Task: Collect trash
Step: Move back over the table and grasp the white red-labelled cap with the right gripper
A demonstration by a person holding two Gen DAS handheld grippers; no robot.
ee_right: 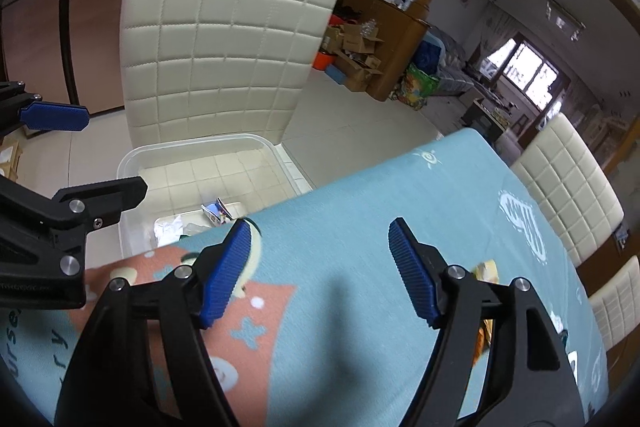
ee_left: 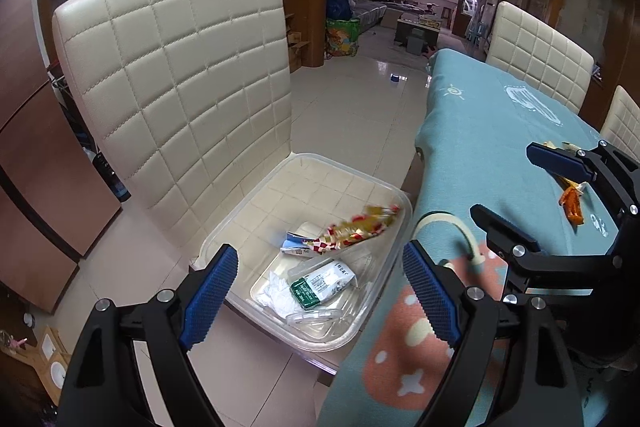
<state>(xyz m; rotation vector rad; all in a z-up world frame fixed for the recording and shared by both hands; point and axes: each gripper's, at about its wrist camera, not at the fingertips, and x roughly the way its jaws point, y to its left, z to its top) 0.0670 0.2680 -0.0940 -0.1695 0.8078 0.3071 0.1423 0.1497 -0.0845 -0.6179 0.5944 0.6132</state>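
Observation:
A clear plastic bin sits on the cream chair seat beside the table. It holds a red-and-gold wrapper, a green-and-white carton, crumpled white tissue and a small blue-white packet. My left gripper is open and empty just above the bin's near edge. My right gripper is open and empty above the blue tablecloth; it also shows in the left wrist view. An orange wrapper lies on the table beside the right gripper and shows behind its right finger. The bin shows in the right wrist view.
The table has a light blue cloth with a pink mushroom print. A cream quilted chair holds the bin. Two more cream chairs stand at the table's far side. Tiled floor lies between chair and table.

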